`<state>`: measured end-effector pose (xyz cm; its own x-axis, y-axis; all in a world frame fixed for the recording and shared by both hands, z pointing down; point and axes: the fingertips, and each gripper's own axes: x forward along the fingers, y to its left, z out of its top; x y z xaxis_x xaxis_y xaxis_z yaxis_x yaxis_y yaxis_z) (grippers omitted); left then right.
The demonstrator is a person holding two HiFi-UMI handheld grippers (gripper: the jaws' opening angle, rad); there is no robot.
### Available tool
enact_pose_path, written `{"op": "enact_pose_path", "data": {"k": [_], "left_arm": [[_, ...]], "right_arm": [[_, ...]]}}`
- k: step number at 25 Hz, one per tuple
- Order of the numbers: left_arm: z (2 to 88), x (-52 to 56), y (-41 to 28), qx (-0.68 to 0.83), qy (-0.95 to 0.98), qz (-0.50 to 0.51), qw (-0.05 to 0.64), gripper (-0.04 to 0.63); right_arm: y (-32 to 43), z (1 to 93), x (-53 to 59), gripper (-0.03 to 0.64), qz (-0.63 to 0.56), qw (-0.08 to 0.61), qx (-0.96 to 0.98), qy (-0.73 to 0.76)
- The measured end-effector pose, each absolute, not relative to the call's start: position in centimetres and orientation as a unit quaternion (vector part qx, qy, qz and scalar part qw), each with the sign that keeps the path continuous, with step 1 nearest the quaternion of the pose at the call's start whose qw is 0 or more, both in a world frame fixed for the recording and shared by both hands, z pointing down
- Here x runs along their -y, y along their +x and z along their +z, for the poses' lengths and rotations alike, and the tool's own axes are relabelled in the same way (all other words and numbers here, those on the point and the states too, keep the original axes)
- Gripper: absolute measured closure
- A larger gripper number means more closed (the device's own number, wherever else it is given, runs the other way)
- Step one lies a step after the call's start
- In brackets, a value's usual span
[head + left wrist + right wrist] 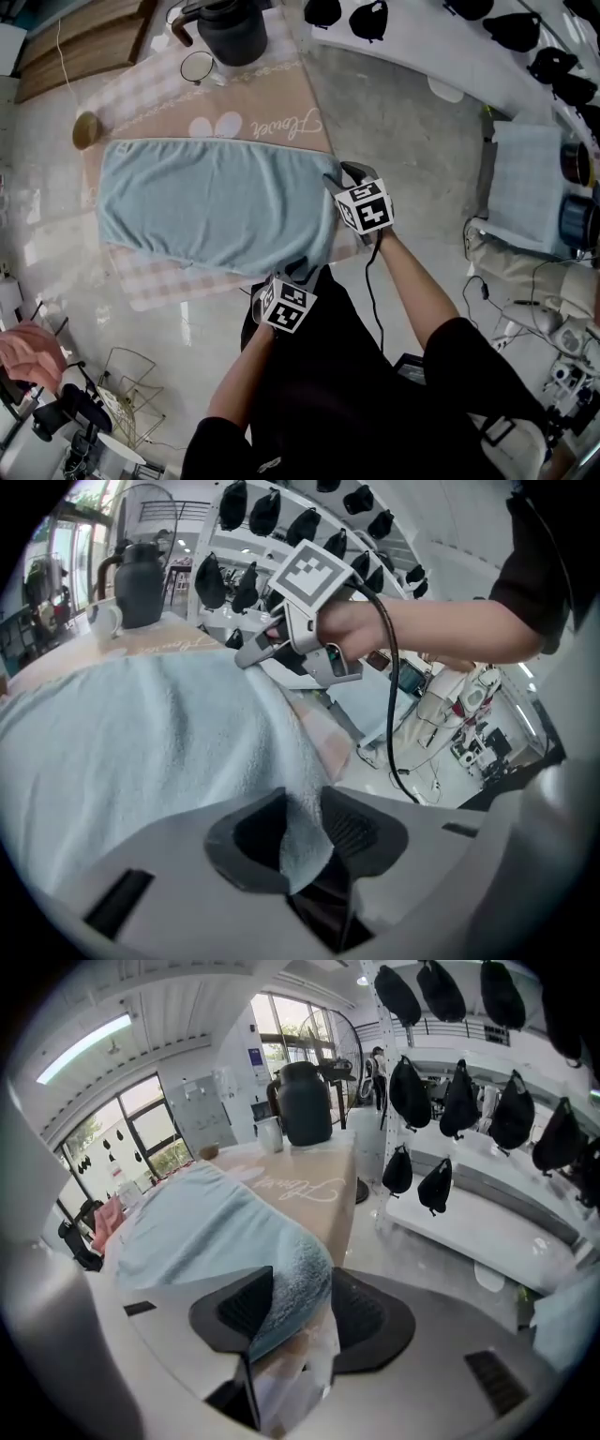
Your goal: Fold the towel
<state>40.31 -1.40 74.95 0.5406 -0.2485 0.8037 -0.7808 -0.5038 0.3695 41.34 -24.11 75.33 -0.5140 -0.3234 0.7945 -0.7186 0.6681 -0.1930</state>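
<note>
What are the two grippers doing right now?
Left gripper: towel corner between jaws; grip cannot be told.
Right gripper: open, towel edge between jaws.

**What the pictures keep back**

In the head view each marker cube (364, 206) covers most of its own jaws. The left gripper (298, 269) and right gripper (336, 178) hide the near corners of the towel (211, 202). The towel covers most of the checked cloth (150, 291). The script (286, 125) on that cloth is too small to read. The kettle (230, 28) is cut off at the top edge (in this view only), and the pink thing (28, 352) at the left edge.
</note>
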Motion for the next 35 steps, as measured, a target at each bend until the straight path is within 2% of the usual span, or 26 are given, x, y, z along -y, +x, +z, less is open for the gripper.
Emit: {"op": "enact_pose_path", "data": {"k": [2,6,7,23,35], "left_arm": [[74.7,1.7,39.4,0.334,0.782,0.336,0.406,0.56],[73.0,2.7,37.5,0.349,0.777,0.311,0.422,0.565],[72.6,2.8,37.0,0.353,0.778,0.306,0.42,0.566],[65.0,2.4,26.4,0.405,0.792,0.129,0.439,0.566],[61.3,0.3,16.3,0.362,0.836,0.089,0.404,0.566]], "right_arm": [[41.5,75.6,24.0,0.444,0.279,0.382,0.826,0.308],[41.3,74.6,23.9,0.564,0.277,0.383,0.827,0.303],[41.0,74.1,23.8,0.572,0.273,0.382,0.829,0.303],[33.0,64.1,22.4,0.572,0.205,0.357,0.844,0.344],[24.5,58.5,20.2,0.572,0.248,0.301,0.817,0.424]]}}
